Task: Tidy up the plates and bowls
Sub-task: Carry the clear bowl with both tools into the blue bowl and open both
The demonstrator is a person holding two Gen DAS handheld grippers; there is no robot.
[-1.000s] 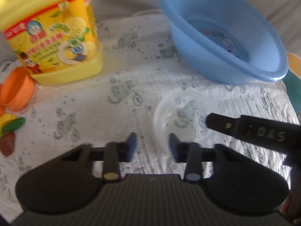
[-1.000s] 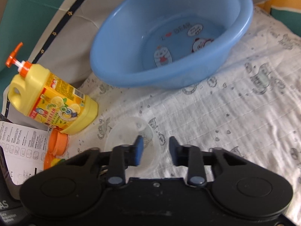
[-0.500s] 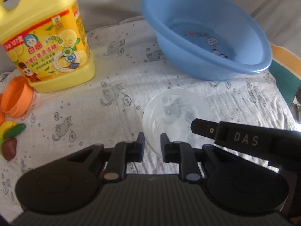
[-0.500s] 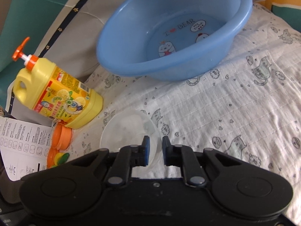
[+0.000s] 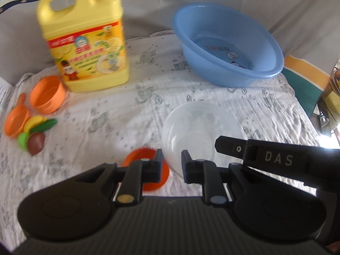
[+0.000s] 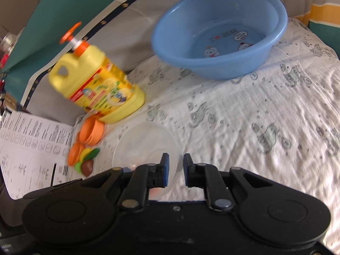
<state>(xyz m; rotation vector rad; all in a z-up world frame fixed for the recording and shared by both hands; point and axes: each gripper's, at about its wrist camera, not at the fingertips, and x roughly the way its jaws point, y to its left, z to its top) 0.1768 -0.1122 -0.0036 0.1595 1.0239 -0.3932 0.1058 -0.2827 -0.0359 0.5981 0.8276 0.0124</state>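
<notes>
A clear plastic bowl (image 5: pixel 201 127) hangs a little above the white printed cloth (image 5: pixel 106 127), held by its rim from two sides. My left gripper (image 5: pixel 171 159) is shut on the near-left rim. A finger of my right gripper (image 5: pixel 265 159) reaches in at the bowl's right side. In the right wrist view, my right gripper (image 6: pixel 174 163) is shut on the near rim of the same clear bowl (image 6: pixel 144 144). A small orange plate (image 5: pixel 136 156) lies on the cloth under my left gripper. Farther back stands an empty blue basin (image 5: pixel 212 72), also seen as the blue basin (image 6: pixel 212 68).
A yellow detergent jug (image 5: pixel 89 48) stands at the back left. By it are an orange toy bowl (image 5: pixel 46 97), an orange toy pan (image 5: pixel 16 123) and toy vegetables (image 5: pixel 36 136). A printed paper sheet (image 6: pixel 27 148) lies off the cloth's left edge.
Both grippers closed on the clear bowl's rim and rose with it, pulling back from the basin. The orange plate came into view beneath the left gripper.
</notes>
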